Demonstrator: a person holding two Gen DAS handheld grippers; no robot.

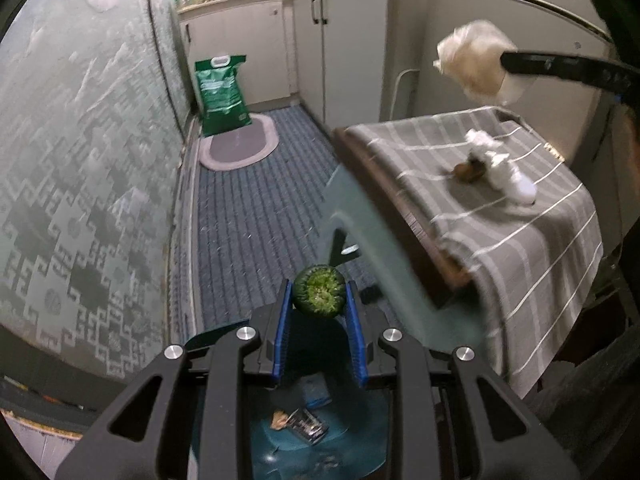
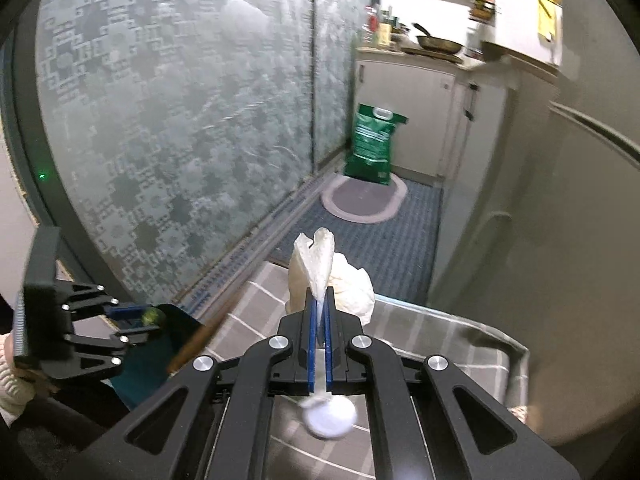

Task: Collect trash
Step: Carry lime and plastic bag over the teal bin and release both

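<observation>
My left gripper [image 1: 319, 300] is shut on a green cucumber end [image 1: 319, 289], hanging over an open teal trash bin [image 1: 360, 448] that holds scraps and wrappers. The bin's raised lid [image 1: 360, 220] is blurred beside the table edge. My right gripper [image 2: 319, 300] is shut on a crumpled white tissue [image 2: 332, 276], lifted above the grey striped tablecloth [image 2: 440, 344]. In the left wrist view that tissue [image 1: 468, 60] hangs at the upper right from the right gripper [image 1: 505, 61]. More white tissue [image 1: 500, 164] and a brown scrap [image 1: 466, 171] lie on the cloth [image 1: 520, 248].
A frosted patterned glass door [image 1: 80, 160] runs along the left. On the floor at the far end are a green bag [image 1: 222, 92] and an oval mat [image 1: 240, 146]. White cabinets [image 1: 344, 48] line the right. A blurred white round thing [image 2: 329, 416] lies under my right gripper.
</observation>
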